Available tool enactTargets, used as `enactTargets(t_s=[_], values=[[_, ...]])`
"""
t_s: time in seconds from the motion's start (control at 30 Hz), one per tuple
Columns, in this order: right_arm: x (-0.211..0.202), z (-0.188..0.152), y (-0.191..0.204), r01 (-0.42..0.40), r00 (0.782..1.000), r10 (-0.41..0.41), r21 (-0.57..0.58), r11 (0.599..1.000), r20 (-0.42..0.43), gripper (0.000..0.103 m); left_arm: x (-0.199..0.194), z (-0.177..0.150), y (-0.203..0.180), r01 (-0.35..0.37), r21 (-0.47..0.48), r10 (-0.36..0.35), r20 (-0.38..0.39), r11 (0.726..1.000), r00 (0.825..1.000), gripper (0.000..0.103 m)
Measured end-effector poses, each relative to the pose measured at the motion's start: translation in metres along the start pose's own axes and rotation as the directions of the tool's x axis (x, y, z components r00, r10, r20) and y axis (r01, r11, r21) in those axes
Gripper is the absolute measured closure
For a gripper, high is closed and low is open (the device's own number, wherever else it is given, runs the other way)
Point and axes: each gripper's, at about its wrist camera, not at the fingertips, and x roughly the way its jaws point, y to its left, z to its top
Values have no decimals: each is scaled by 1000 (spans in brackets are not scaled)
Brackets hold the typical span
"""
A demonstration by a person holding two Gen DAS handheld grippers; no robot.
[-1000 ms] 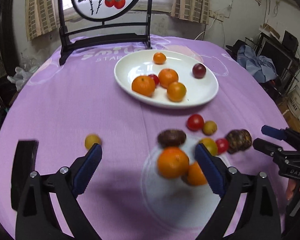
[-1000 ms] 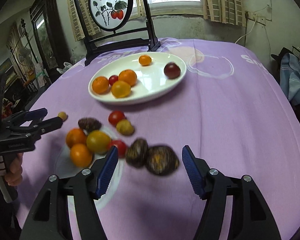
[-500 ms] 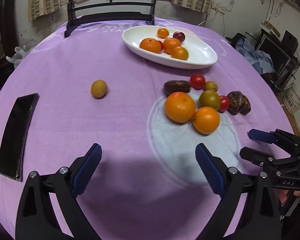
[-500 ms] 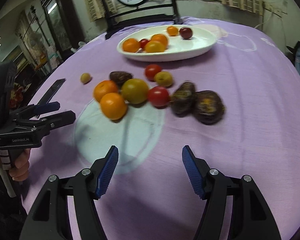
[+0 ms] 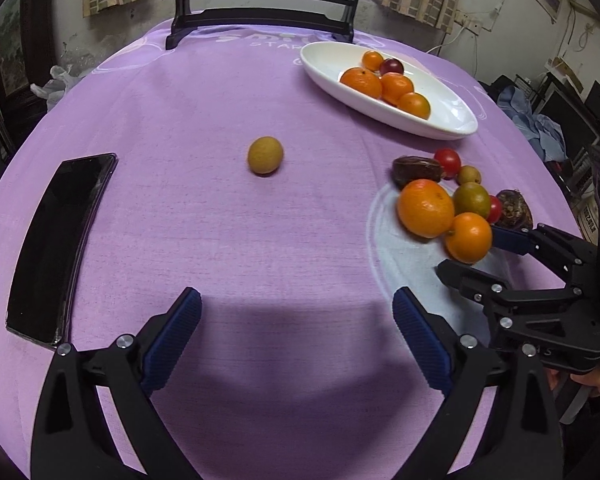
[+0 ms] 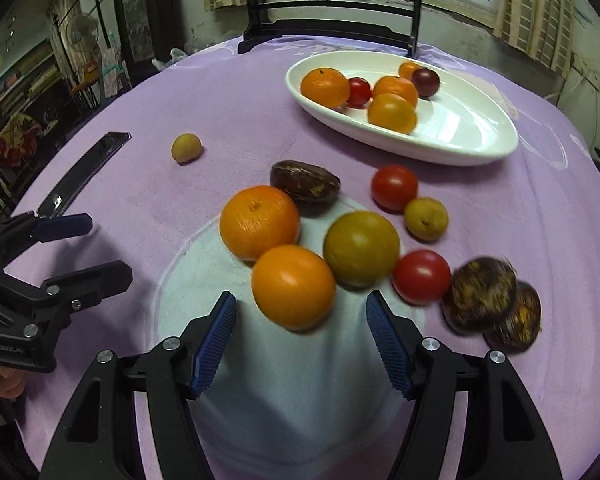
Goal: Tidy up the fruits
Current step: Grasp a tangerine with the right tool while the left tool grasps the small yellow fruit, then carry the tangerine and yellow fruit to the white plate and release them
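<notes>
Loose fruit lies on the purple cloth: two oranges (image 6: 260,220) (image 6: 294,286), a green-yellow fruit (image 6: 360,246), two red tomatoes, a small yellow fruit, a dark date (image 6: 304,184) and two dark passion fruits (image 6: 480,294). My right gripper (image 6: 300,304) is open, and the near orange sits at its fingertips, untouched by the pads. A white oval plate (image 6: 460,136) (image 5: 440,120) at the back holds several oranges, a tomato and a dark plum. My left gripper (image 5: 296,308) (image 6: 108,248) is open over bare cloth, left of the cluster. One yellow fruit (image 5: 265,155) lies apart.
A black phone (image 5: 60,240) (image 6: 88,168) lies flat near the table's left edge. A dark wooden stand with a round painted panel (image 5: 260,28) rises behind the plate. The round table drops off on all sides, with clutter beyond.
My left gripper has swung left off the oranges, so the cluster now sits to its right. The right gripper has shifted left from the passion fruits to the near orange. Both jaws kept their width.
</notes>
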Motion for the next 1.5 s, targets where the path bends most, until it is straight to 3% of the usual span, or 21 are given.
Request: enactTargets(t_s=[0.03,0.07,0.1,0.33,0.67,0.73,0.83,1.0,1.23,1.4,1.5], values=[[0,2,0,4,1000,-4,2,1000,6,42,0,1,1,-4,0,4,0,1000,1000,9],[0,3,-1,13,1000,-13,0,1000,13,61,0,3,3,-9,4,9,2,1000,1000,9],[-1,4,-2,10,1000,-10,3,1000,15,64,0,6,5,-16,6,16,2,1000,1000,9],[-19,-8,-8,-39,999,39,8,999,36,65,15,37,11,-93,8,93,-2,996,996,9],[-23,-29,-29,-104,994,102,70,992,34,64,59,78,10,-88,23,88,-5,996,996,9],[-23,-29,-29,-111,993,109,72,991,36,64,62,81,9,-103,36,103,-3,994,995,14],[-23,-30,-29,-115,993,112,69,991,37,64,62,83,8,-134,54,133,15,990,991,32],[-23,-30,-31,-121,992,118,77,990,39,64,59,86,4,-115,74,114,24,991,993,78],[-31,-31,-33,-123,991,118,88,989,55,64,35,72,-12,-86,111,83,38,990,996,78],[-59,-23,-39,-137,982,125,80,987,144,64,3,75,-37,-30,159,17,81,987,997,78],[-71,-9,-51,-106,979,91,76,991,180,64,-10,86,-54,3,186,-23,107,982,994,78]])
